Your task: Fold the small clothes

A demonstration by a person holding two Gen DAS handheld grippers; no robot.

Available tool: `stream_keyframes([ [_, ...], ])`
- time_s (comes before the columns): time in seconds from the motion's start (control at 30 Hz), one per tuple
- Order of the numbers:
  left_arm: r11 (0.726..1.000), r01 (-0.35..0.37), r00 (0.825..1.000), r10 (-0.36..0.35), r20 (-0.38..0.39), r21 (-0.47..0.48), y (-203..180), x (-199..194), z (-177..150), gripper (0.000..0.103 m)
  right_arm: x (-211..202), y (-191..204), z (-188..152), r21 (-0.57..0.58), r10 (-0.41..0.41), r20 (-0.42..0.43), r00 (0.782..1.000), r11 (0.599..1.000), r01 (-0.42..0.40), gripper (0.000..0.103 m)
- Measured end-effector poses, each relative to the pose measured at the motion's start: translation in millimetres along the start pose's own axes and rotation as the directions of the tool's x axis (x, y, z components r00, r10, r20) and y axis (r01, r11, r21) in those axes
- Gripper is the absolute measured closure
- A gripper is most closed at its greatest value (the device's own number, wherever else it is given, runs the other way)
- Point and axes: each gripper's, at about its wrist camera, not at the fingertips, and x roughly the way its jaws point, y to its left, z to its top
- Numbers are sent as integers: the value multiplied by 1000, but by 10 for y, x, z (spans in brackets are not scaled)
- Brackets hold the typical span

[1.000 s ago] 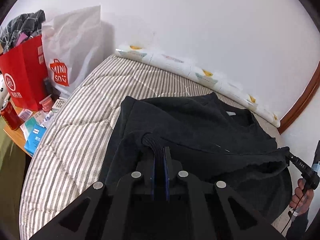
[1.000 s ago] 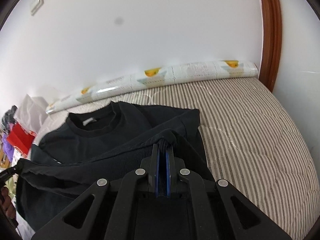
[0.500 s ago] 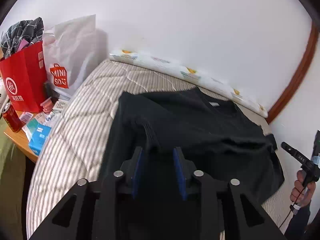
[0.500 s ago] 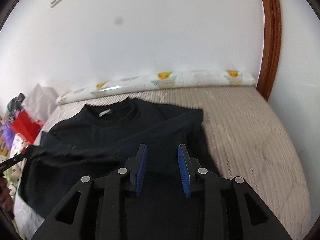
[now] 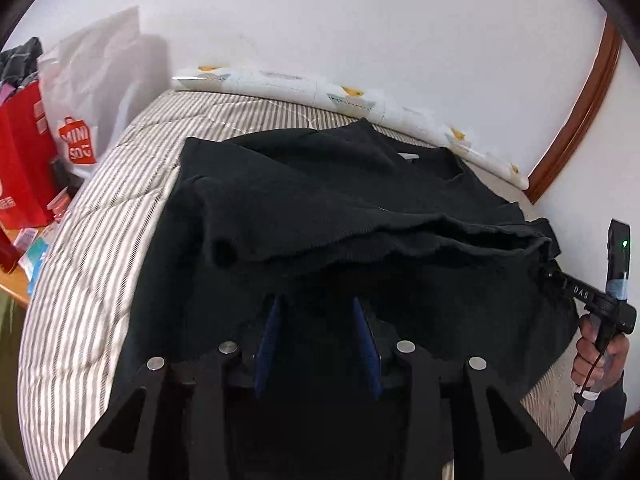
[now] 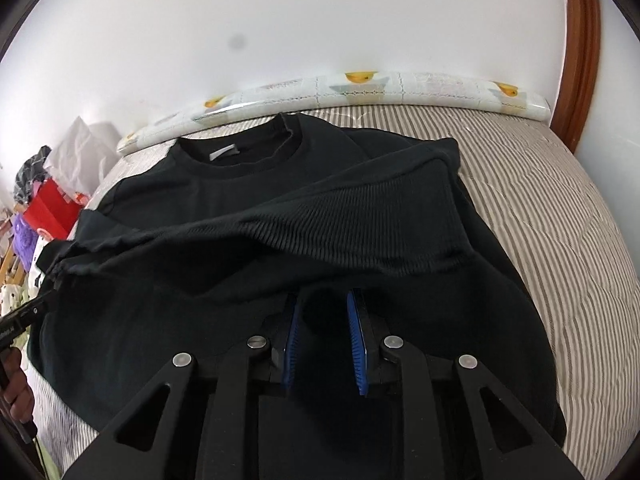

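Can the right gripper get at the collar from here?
Probably yes. The right gripper is open over the black shirt, and the collar lies straight ahead, uncovered. Only the folded-over band of shirt lies between them, low enough to pass over.

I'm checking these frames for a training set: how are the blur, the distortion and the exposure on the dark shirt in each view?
Left wrist view: strong fisheye bend with black corners; the striped bedcover smears at the left edge, and the black sweatshirt is underexposed, its folds barely readable. Right wrist view: same barrel distortion, sharper; rib texture shows on the sweatshirt's turned-up hem, the lower part is near solid black, and the white wall is bright but not blown out.
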Motion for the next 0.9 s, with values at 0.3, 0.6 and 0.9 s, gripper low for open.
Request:
stream_keyframes([
  [0.3, 999, -27, 999, 28, 21, -36, 116, 360, 479, 68, 290, -5, 455, 0, 0, 40, 999, 1000, 0, 90],
  [0.6, 989, -141, 988, 144, 52, -50, 288, 323, 632, 68, 417, -216, 814, -8, -121, 81, 989, 992, 122, 86],
  [0.9, 966, -255, 967, 255, 13, 45, 433, 437, 672, 67, 486, -399, 816, -37, -211, 81, 974, 976, 215, 77],
])
